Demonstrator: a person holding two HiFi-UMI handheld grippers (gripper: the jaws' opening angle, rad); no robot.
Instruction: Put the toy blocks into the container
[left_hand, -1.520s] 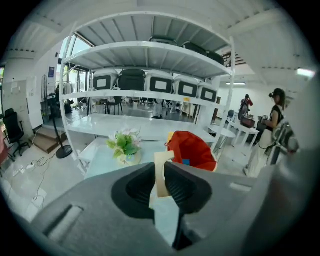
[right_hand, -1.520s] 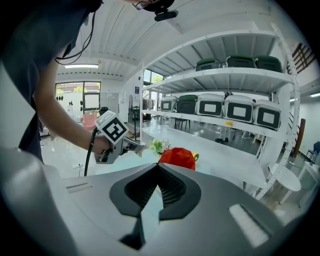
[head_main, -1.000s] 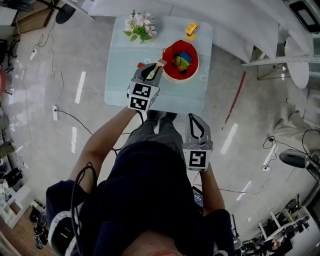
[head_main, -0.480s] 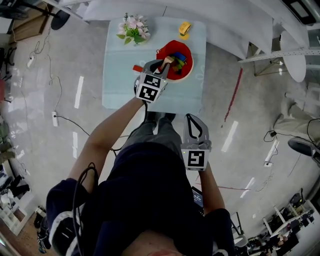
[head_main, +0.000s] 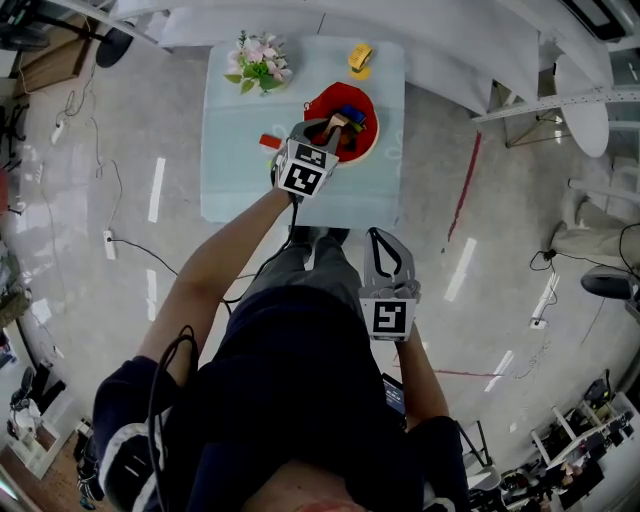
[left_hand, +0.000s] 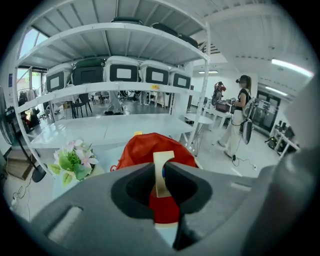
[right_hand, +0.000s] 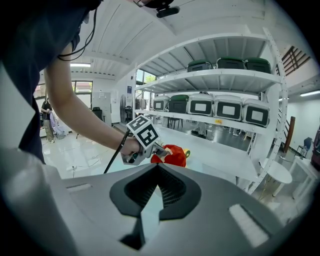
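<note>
Two grippers in view. Right gripper, near the body and short of the table: jaws pressed together, nothing between them. Left gripper: clamped on a tan block, held over the red container. A red block lies just left of the container. Flowers stand at the far edge.

Left of your left gripper, a pink-flowered posy stands on the pale surface. Beyond the gripper, a small yellow object sits at the far edge. Farther beyond, white shelving holds grey bins.
</note>
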